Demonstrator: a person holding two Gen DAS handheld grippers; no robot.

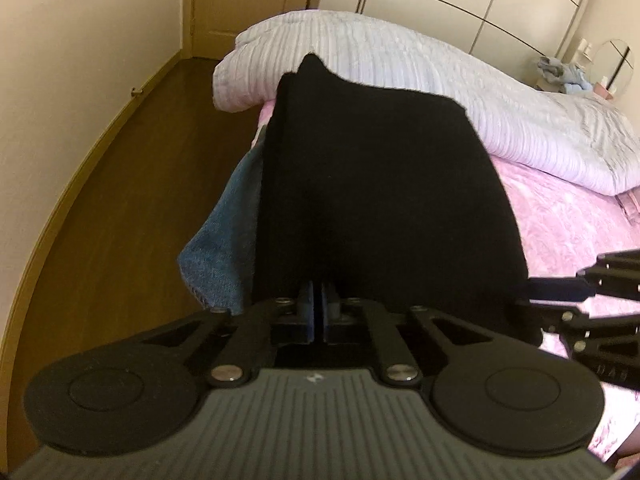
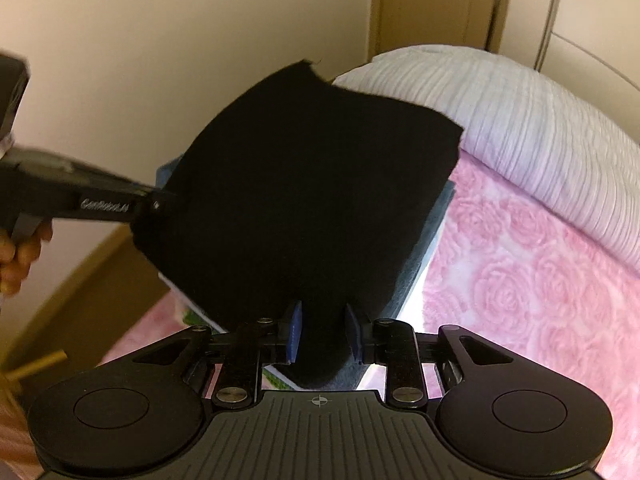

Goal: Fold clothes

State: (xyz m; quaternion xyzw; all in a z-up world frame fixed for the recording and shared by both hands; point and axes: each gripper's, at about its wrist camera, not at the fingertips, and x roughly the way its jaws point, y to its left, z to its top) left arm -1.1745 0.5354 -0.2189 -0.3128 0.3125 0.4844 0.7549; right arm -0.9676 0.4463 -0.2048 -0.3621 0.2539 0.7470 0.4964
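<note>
Left gripper (image 1: 319, 312): your fingers are pinching the near edge of the black garment (image 1: 376, 184), pads nearly together.
Right gripper (image 2: 322, 334): your fingers are standing a little apart with a fold of the black cloth between them; whether they are gripping it, you cannot tell.
Garment: it is lying spread near the bed's left edge, over a blue denim piece (image 1: 224, 252).
Around it: the denim is hanging past the bed's side; a folded lilac quilt (image 1: 420, 80) is lying just beyond the garment's far edge.
Surface: the pink rose-patterned bedspread (image 2: 520, 280) is lying bare to your right.
Room: brown floor (image 1: 120, 200) to the left, cream wall, a door (image 1: 244, 0), white wardrobes (image 1: 460, 0).
Open room: rightward across the bedspread.
</note>
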